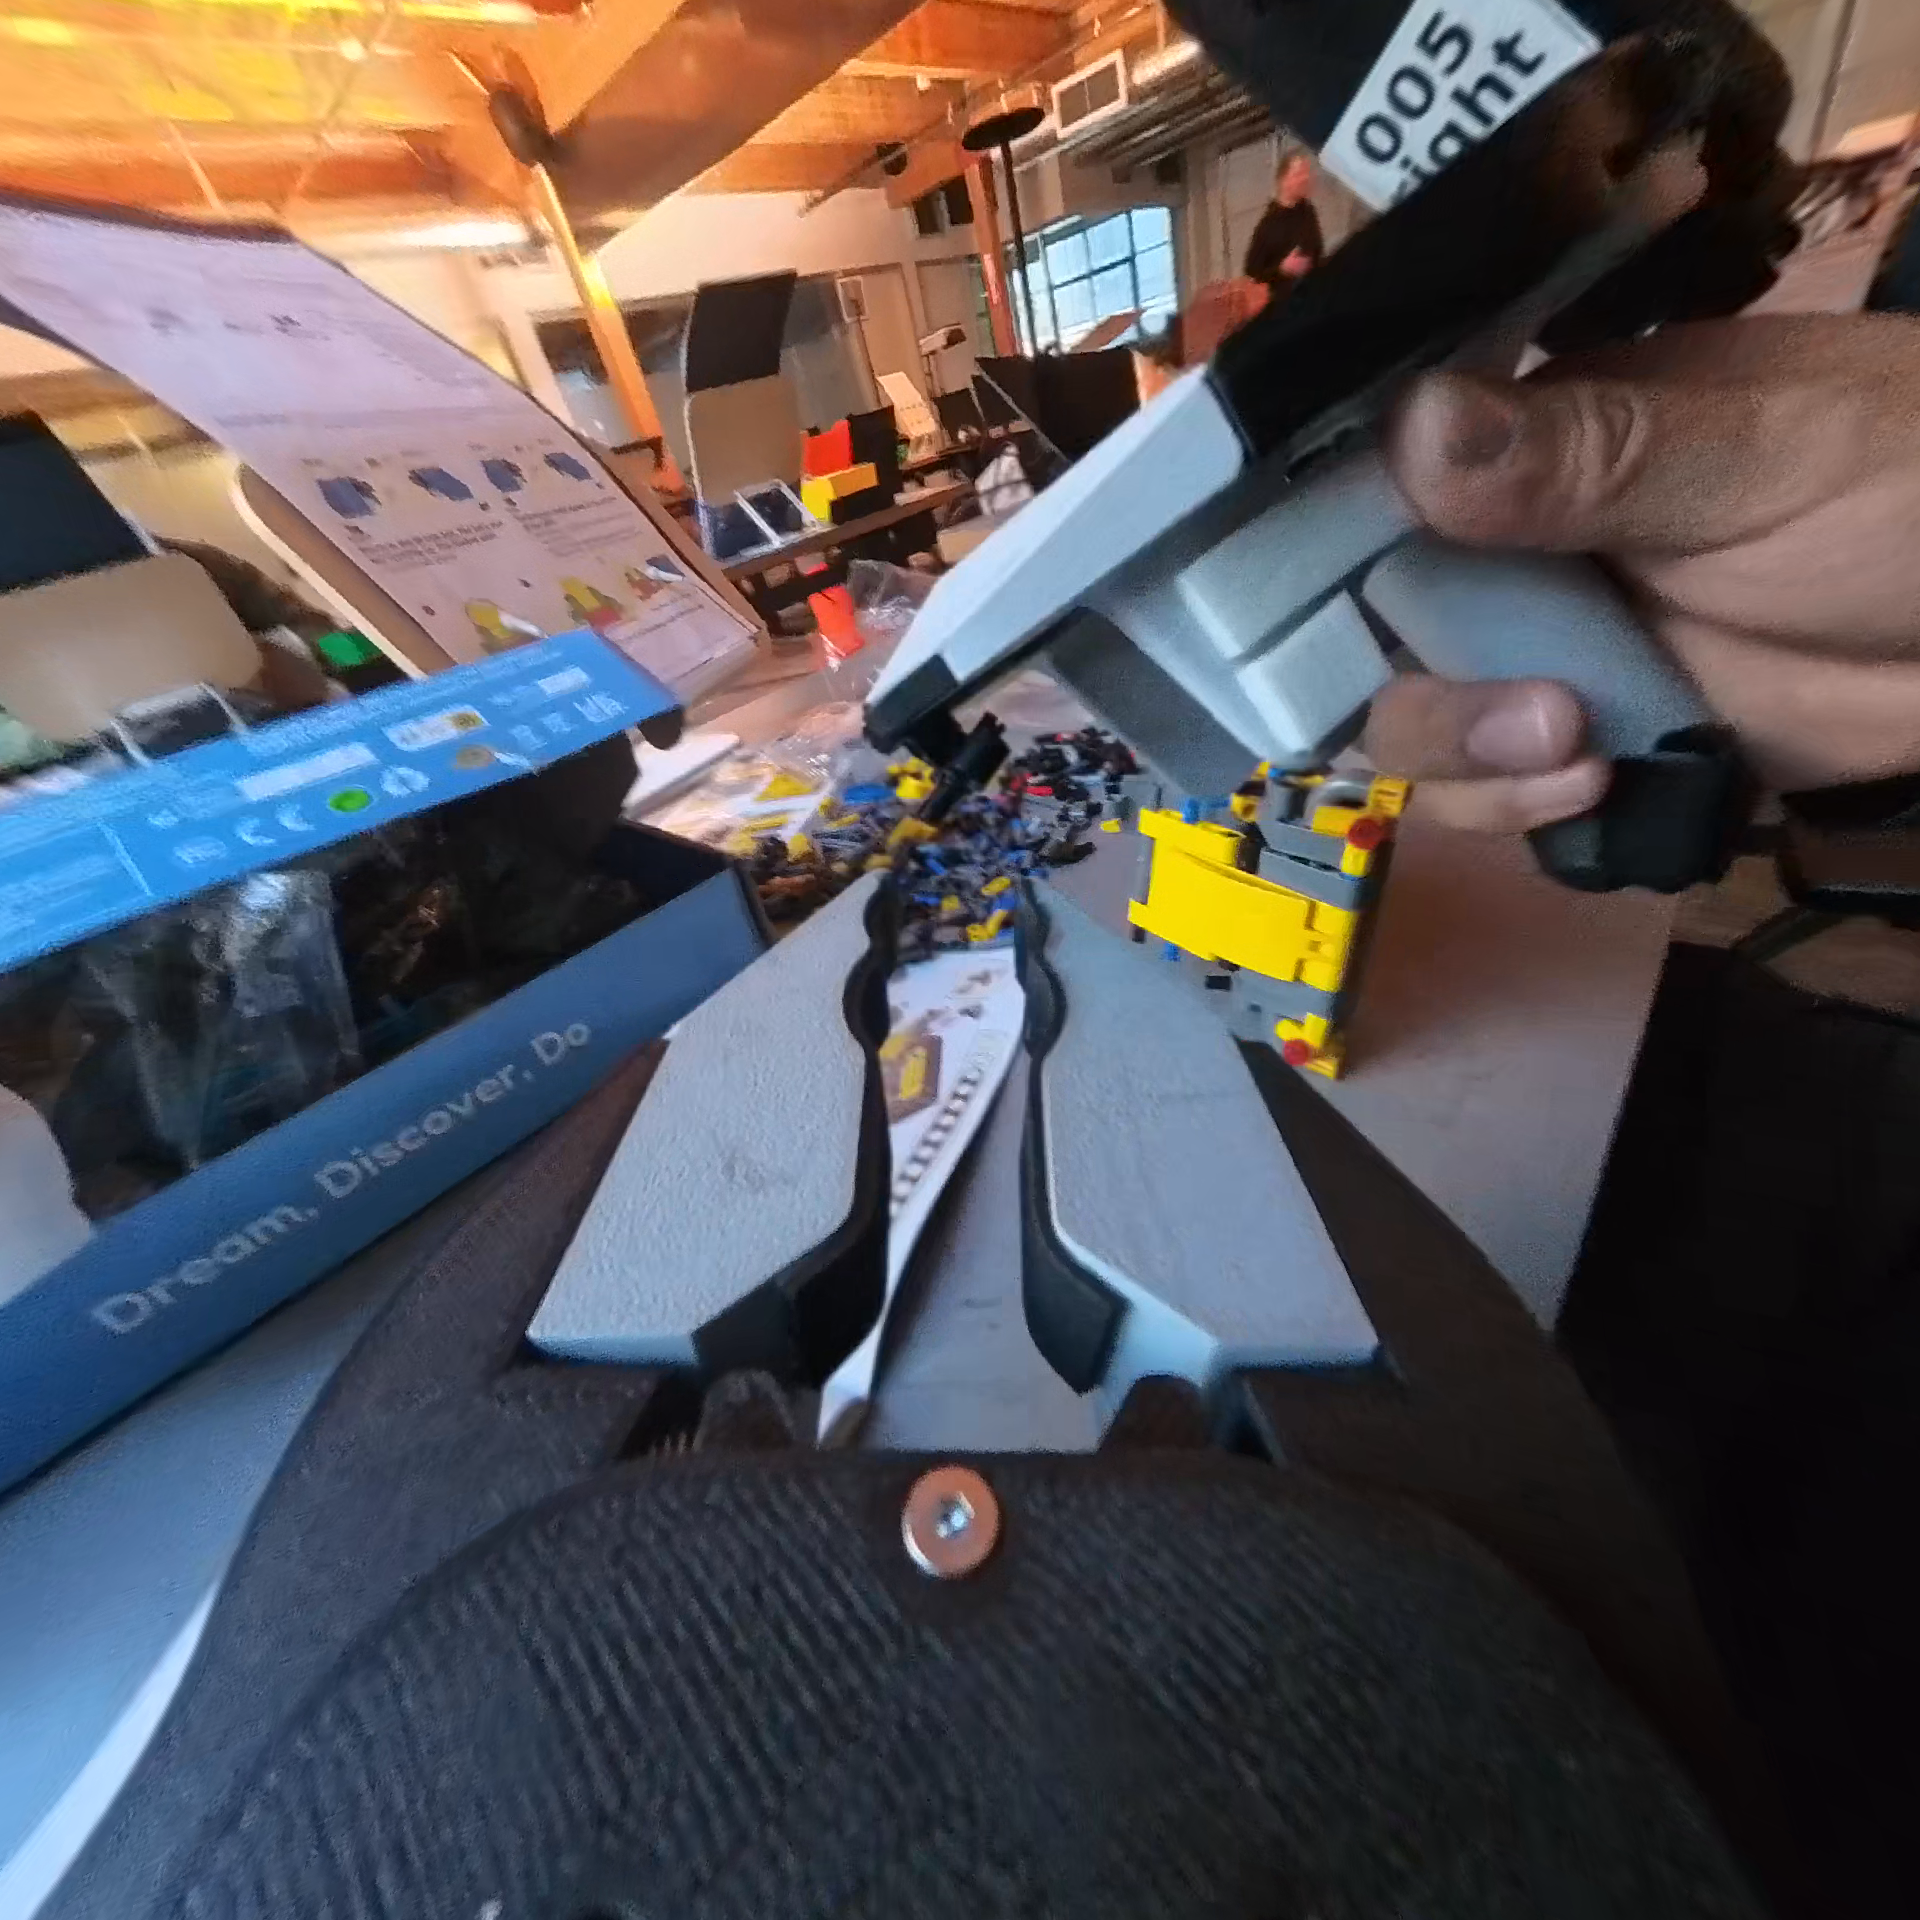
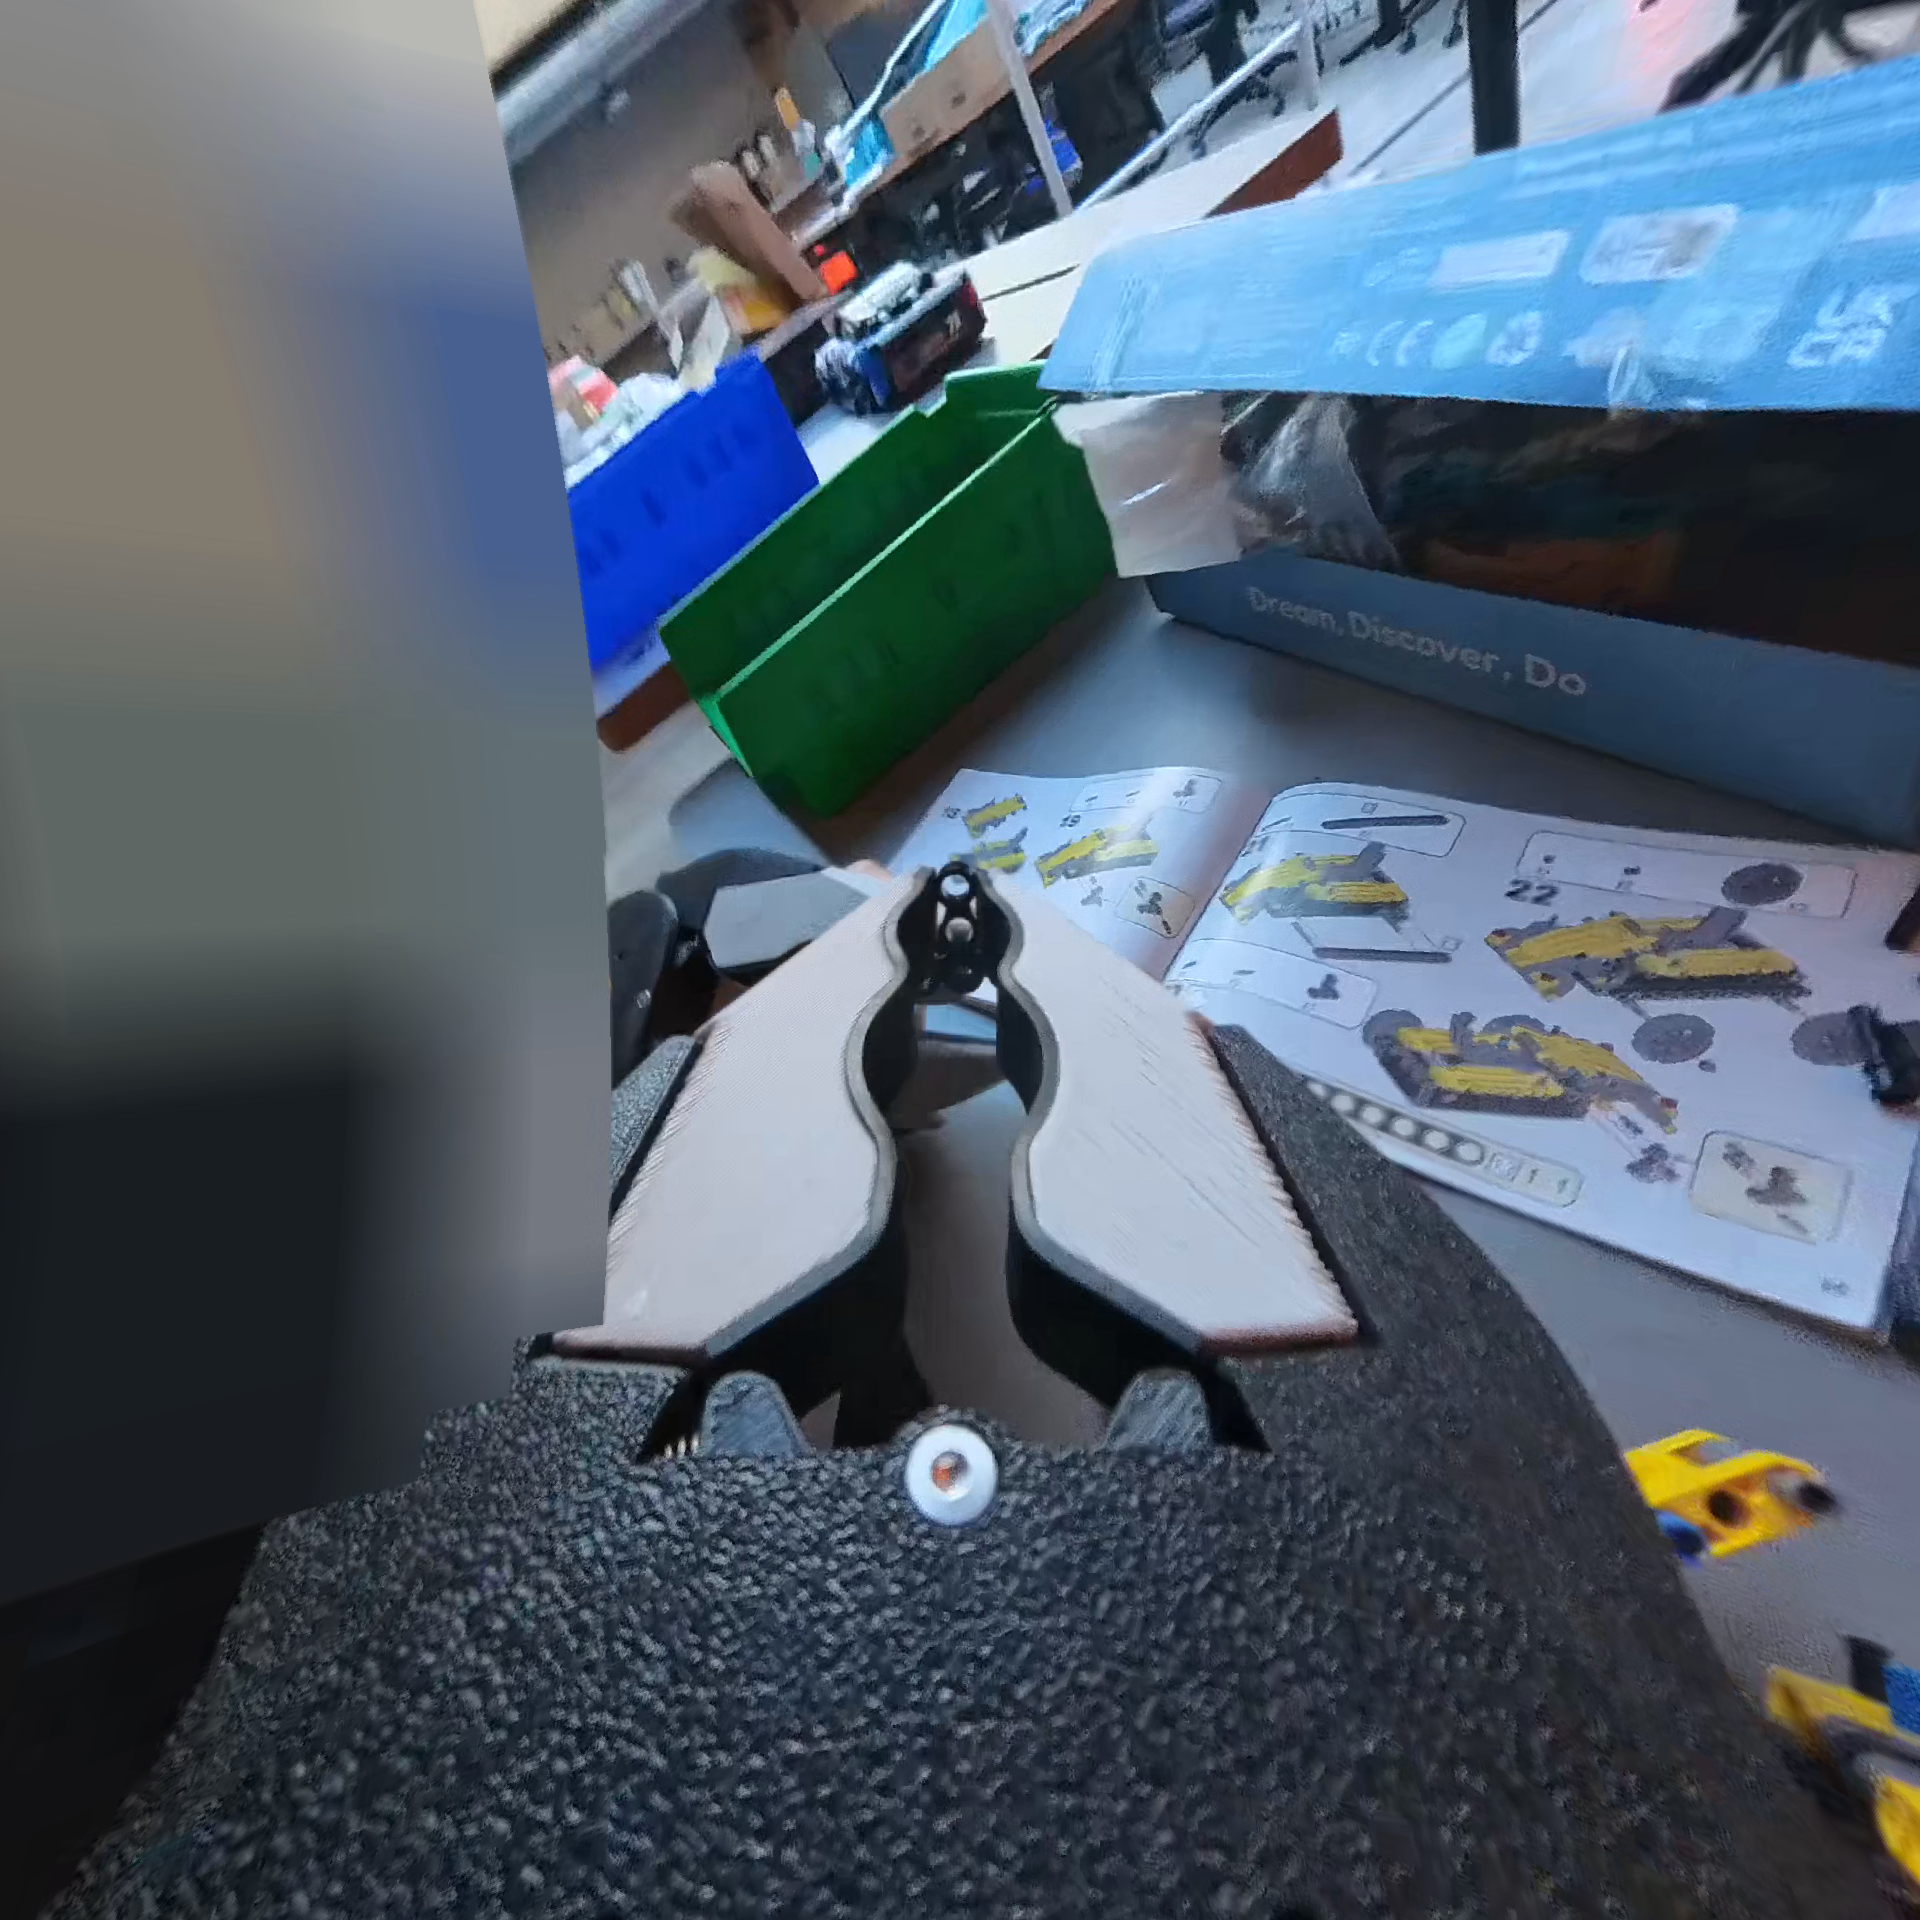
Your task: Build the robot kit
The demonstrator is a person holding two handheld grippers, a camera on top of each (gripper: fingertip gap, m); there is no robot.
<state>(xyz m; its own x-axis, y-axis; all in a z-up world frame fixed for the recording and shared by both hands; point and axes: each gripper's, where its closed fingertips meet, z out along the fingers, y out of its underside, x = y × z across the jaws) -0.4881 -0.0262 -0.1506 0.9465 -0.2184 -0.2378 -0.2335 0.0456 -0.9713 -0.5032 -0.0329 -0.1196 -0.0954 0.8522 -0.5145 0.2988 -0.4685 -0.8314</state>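
My right gripper (image 2: 954,914) is shut on a small black beam piece with holes (image 2: 954,927), pinched at the fingertips above an open instruction booklet (image 2: 1455,997). In the left wrist view a hand holds the right gripper (image 1: 940,743) up at the right, with the black piece (image 1: 966,764) hanging over a pile of small parts (image 1: 987,821). My left gripper (image 1: 954,899) is low over the table, slightly open and empty, pointing at that pile. A yellow and grey partly built model (image 1: 1257,914) stands to its right. The booklet (image 1: 935,1101) shows through the gap between the left fingers.
An open blue box with bagged parts (image 1: 343,1091) (image 2: 1558,644) lies at the left gripper's left. A green bin (image 2: 894,623) and a blue bin (image 2: 675,499) stand beyond the booklet. Loose yellow pieces (image 2: 1714,1486) and black wheel parts (image 2: 1860,1039) lie on the grey table. A printed sheet (image 1: 416,447) stands behind the box. My left and right fingertips are right by each other.
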